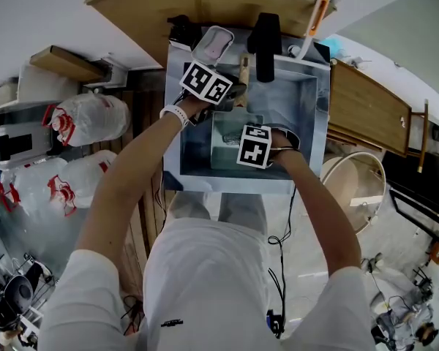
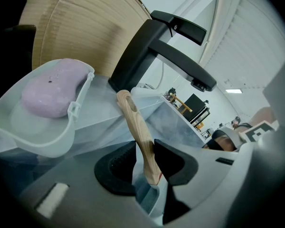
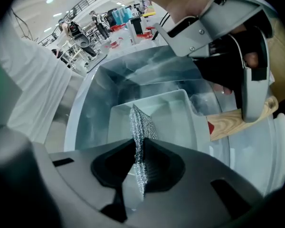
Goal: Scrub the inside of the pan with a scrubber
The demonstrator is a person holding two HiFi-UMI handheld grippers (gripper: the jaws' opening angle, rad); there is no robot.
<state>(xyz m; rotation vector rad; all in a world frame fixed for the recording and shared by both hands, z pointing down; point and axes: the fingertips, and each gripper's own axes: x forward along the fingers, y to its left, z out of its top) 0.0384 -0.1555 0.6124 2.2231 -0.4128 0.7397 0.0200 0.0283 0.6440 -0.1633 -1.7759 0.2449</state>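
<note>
Right now my left gripper (image 2: 146, 161) is clamped on the pale wooden handle (image 2: 135, 120). My right gripper (image 3: 138, 165) pinches a glittery silver mesh scrubber (image 3: 141, 127) over the square, pale grey pan (image 3: 164, 110) in the sink (image 3: 88, 110).

Round wooden tabletop (image 1: 168, 2), steel sink (image 1: 323, 123), black faucet (image 1: 265, 42)

- I see my left tongs (image 1: 230, 93) at the wooden handle (image 1: 244, 64), just beside the black faucet (image 1: 265, 39).
- My right tongs (image 1: 243, 143) sit over the pan (image 1: 223, 134) inside the steel sink (image 1: 318, 115).
</note>
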